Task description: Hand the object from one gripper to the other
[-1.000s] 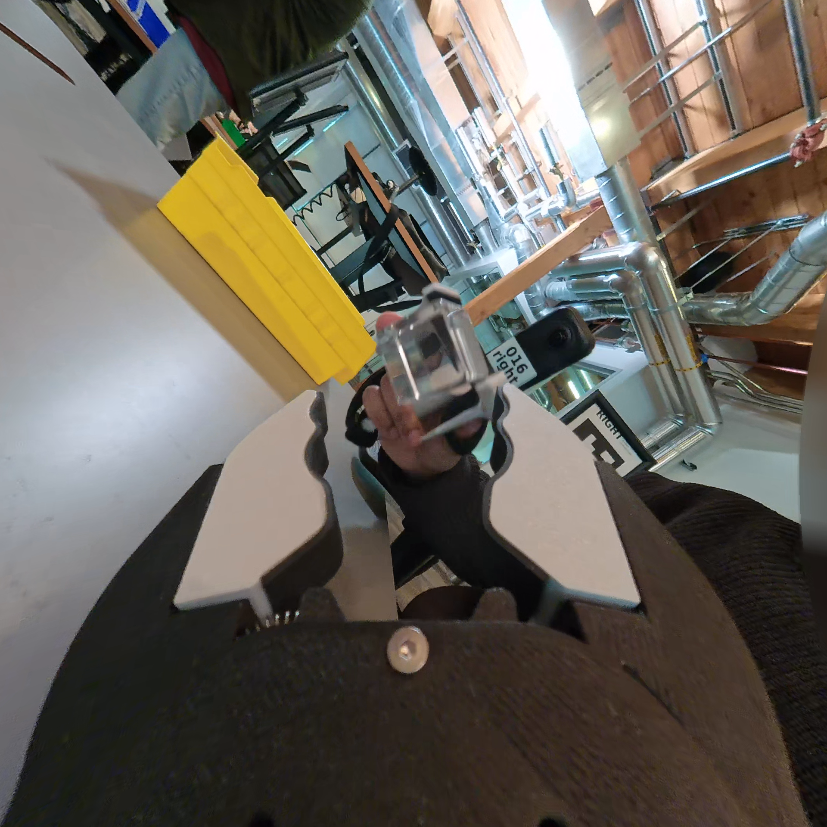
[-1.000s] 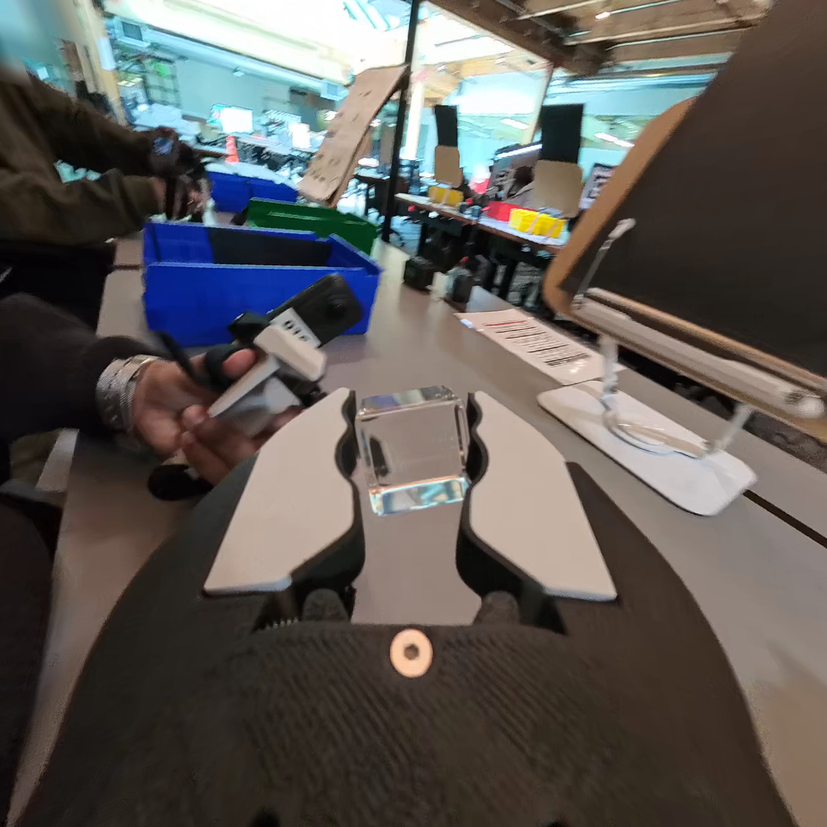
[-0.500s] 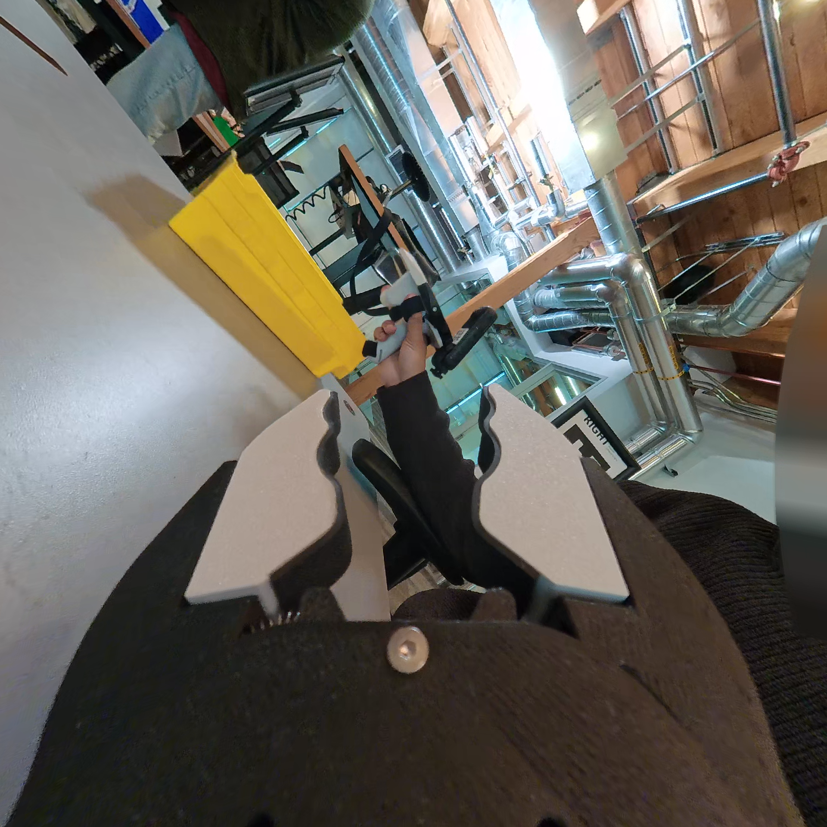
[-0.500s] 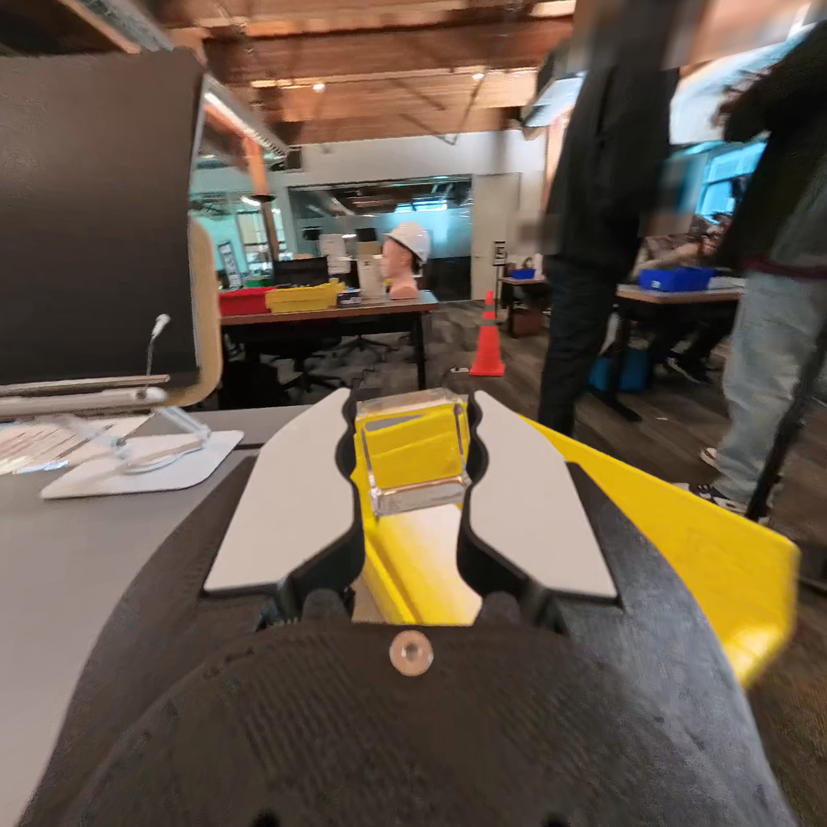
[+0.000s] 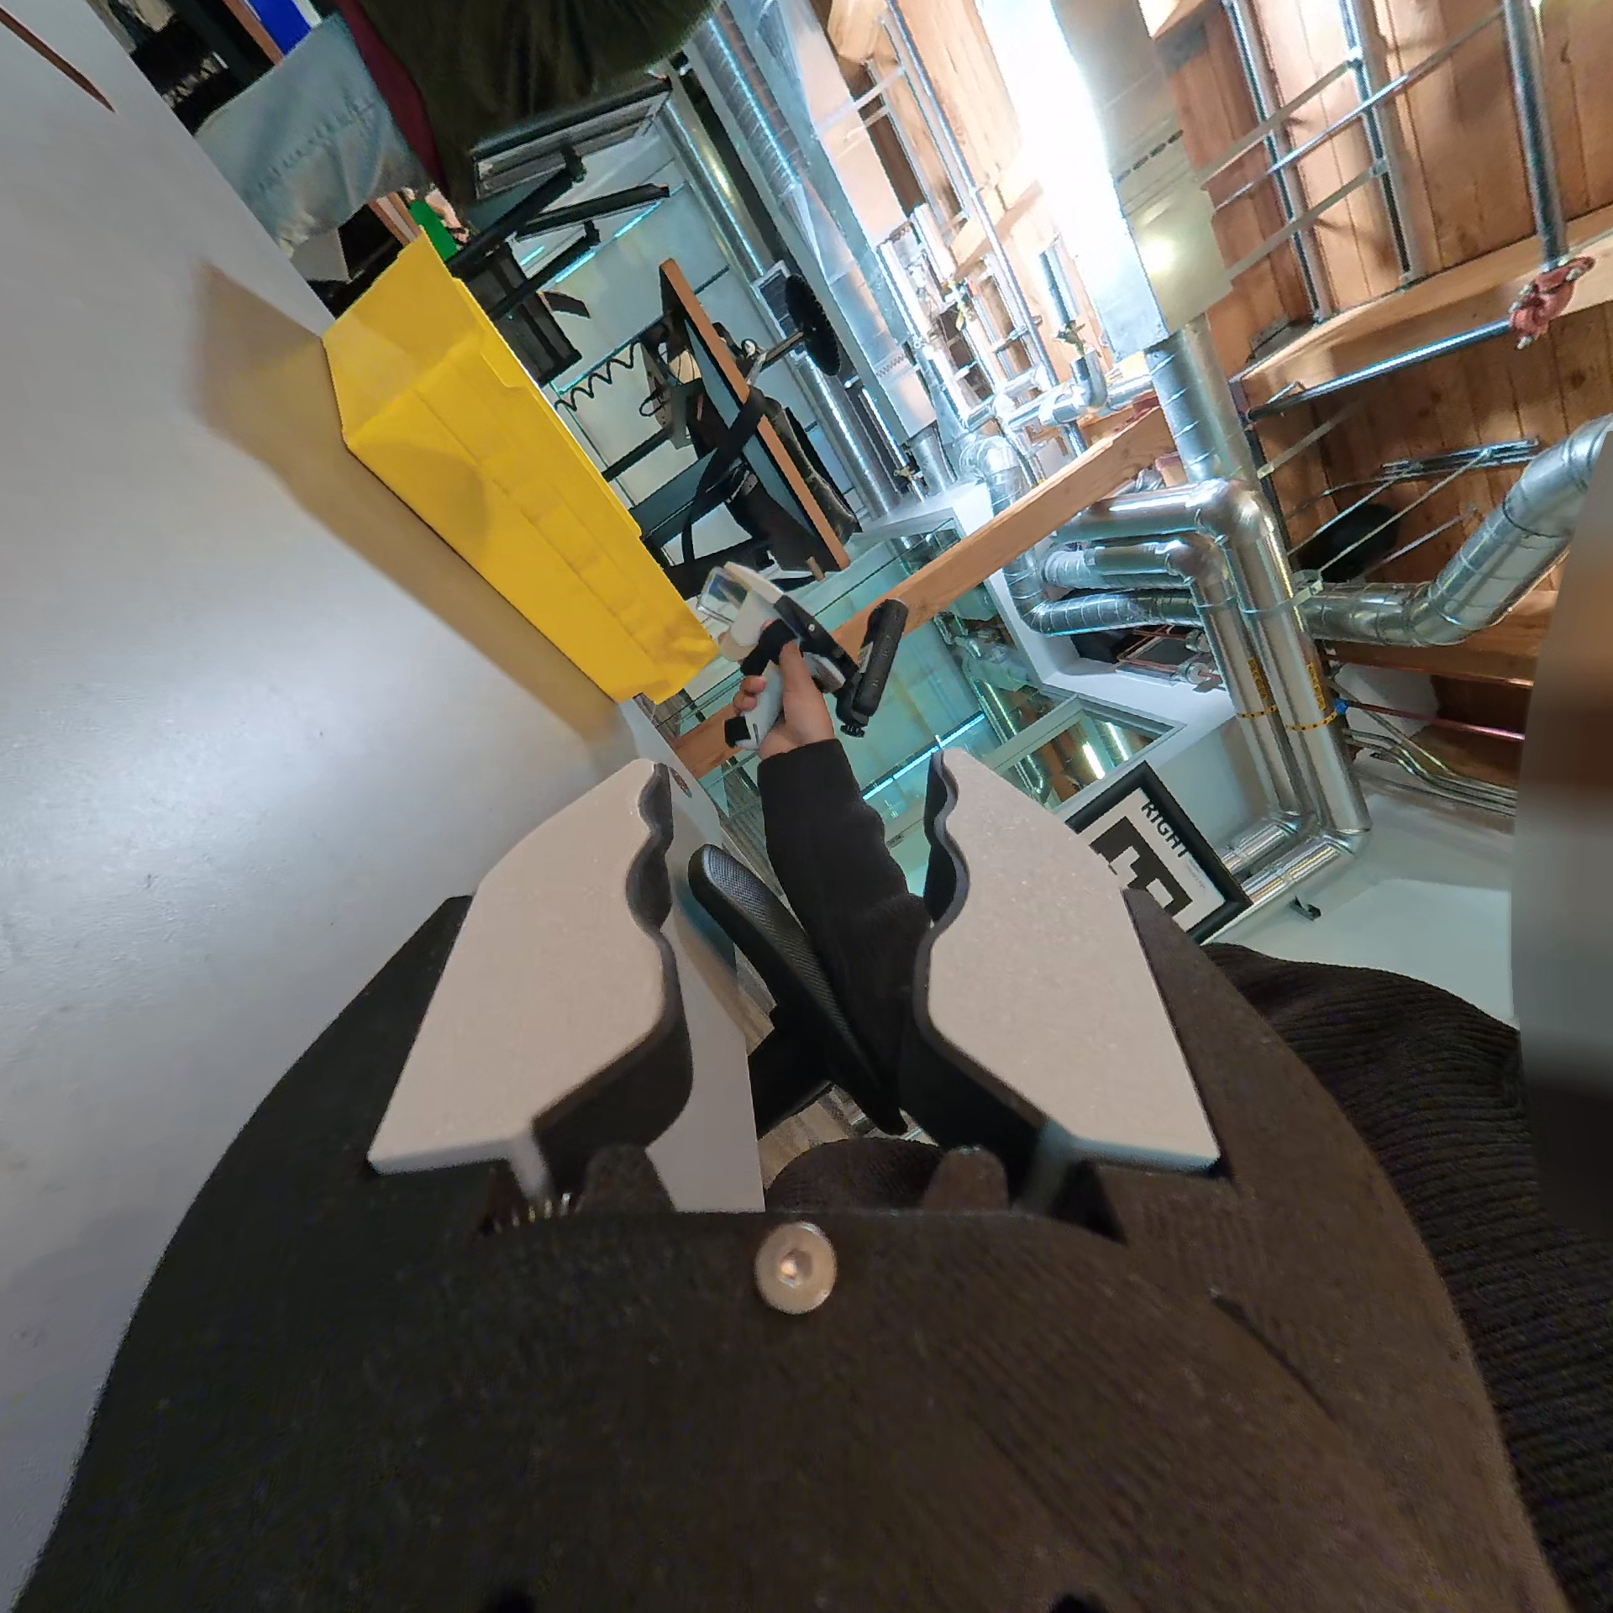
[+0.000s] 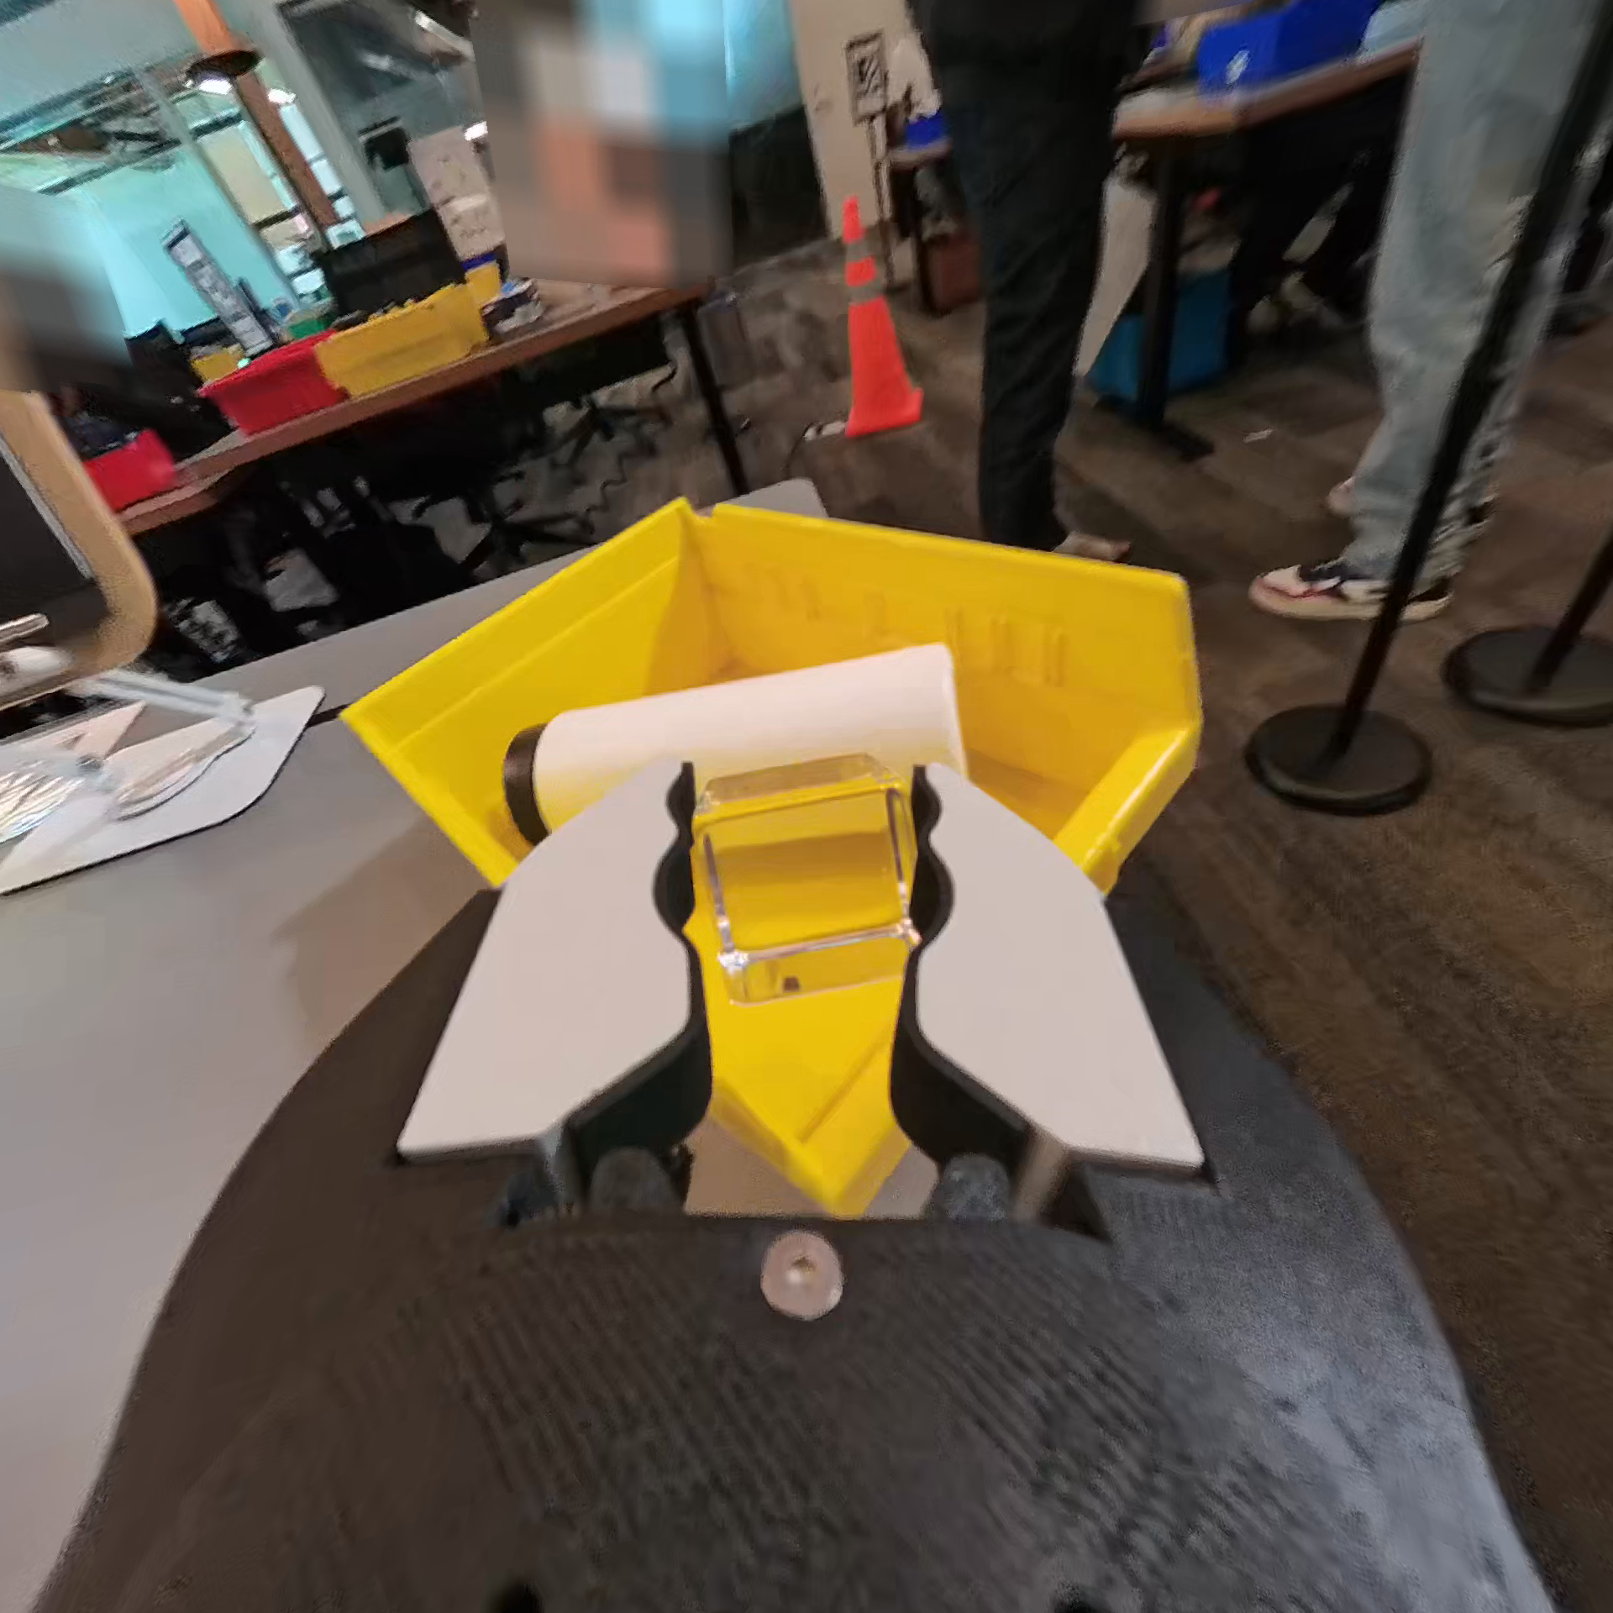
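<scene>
Right tool (image 6: 807,860) clamps clear cube (image 6: 807,873); roll's (image 6: 742,724) near end hidden.

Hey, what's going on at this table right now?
A person is working two handheld grippers. The right gripper has its jaws shut on a clear cube and holds it over a yellow bin at the table's edge, where a white tube already lies. The left gripper is open and empty, off to the side.
</scene>
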Demonstrator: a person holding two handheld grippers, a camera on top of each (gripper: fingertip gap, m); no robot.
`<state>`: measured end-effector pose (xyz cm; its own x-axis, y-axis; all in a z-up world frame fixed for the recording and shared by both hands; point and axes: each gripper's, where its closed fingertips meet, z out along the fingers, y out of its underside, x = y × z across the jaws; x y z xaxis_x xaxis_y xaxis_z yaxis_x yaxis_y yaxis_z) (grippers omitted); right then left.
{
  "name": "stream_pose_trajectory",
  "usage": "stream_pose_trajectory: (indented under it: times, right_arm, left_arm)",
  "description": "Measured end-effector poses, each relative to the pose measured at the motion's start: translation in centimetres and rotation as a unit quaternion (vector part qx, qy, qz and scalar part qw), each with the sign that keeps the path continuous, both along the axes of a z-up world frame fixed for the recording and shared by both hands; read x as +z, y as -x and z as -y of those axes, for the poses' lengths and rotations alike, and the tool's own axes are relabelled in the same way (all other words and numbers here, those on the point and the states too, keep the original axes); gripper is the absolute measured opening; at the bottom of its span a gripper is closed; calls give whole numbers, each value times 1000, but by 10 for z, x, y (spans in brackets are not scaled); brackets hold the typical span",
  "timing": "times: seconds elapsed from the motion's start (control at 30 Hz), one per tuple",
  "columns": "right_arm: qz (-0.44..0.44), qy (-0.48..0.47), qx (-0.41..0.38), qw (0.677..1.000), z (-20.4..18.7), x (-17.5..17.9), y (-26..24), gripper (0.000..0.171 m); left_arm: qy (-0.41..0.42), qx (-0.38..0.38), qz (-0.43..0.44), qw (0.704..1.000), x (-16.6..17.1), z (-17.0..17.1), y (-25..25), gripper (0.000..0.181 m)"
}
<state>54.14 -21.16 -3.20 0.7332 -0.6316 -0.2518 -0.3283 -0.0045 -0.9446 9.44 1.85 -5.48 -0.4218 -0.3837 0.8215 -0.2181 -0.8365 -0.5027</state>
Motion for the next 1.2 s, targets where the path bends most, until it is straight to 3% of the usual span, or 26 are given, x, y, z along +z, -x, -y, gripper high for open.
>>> stream_pose_trajectory:
  times: [0.03, 0.33, 0.63, 0.73, 0.9, 1.2]
  right_arm:
    - [-12, 4, 15, 1000, -2, -4, 3, 48]
    - [-144, 92, 113, 979, -30, -45, 47, 48]
    - [-149, 146, 298, 932, -89, -48, 148, 47]
    - [-118, 175, 298, 931, -101, -46, 160, 47]
    - [-57, 277, 233, 930, -102, -63, 149, 47]
    - [-46, 363, 217, 905, -113, -101, 153, 47]
  left_arm:
    - [1, 1, 0, 1000, 0, -1, 0, 56]
    - [5, 2, -1, 1000, -1, -2, 0, 55]
    - [10, -1, -4, 1000, -2, -1, -1, 55]
    - [10, -1, -3, 1000, -2, -1, -1, 55]
    - [16, 0, -4, 1000, -3, -3, -1, 55]
    - [19, -3, -5, 1000, -4, -2, -1, 55]
